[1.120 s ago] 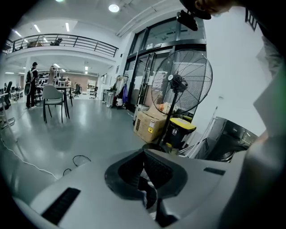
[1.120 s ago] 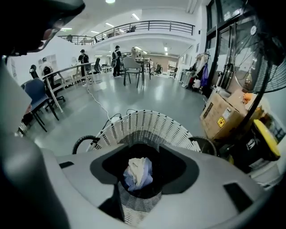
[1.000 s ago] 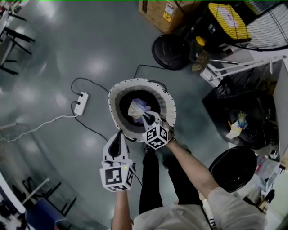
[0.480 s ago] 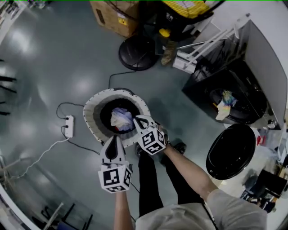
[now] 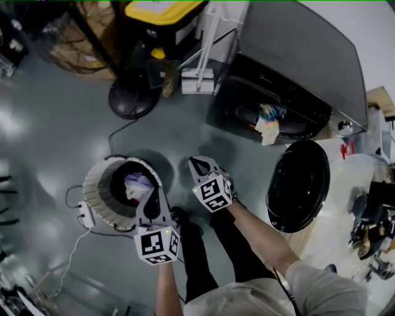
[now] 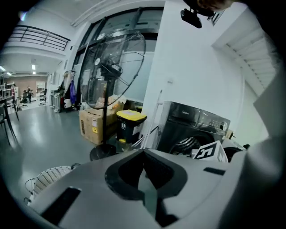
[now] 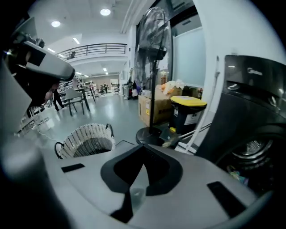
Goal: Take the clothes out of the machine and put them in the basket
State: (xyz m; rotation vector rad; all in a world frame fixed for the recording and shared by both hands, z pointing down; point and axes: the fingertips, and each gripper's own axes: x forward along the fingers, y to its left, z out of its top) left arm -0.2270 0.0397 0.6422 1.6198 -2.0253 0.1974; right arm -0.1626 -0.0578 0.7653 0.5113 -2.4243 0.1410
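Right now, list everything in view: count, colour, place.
laundry basket: one, white woven, floor at left
clothes in basket: one pale bundle, inside it
washing machine: one, dark, upper right
clothes in drum: pale and multicoloured, hanging at the opening
machine door: one, black, round, swung open at right
pedestal fan: one, black, top centre
bin: one, yellow lid, top
cardboard box: brown, beside the bin
power strip: one, white, floor by the basket
left gripper: grey, shut, empty, at basket rim
right gripper: grey, shut, empty, between basket and machine
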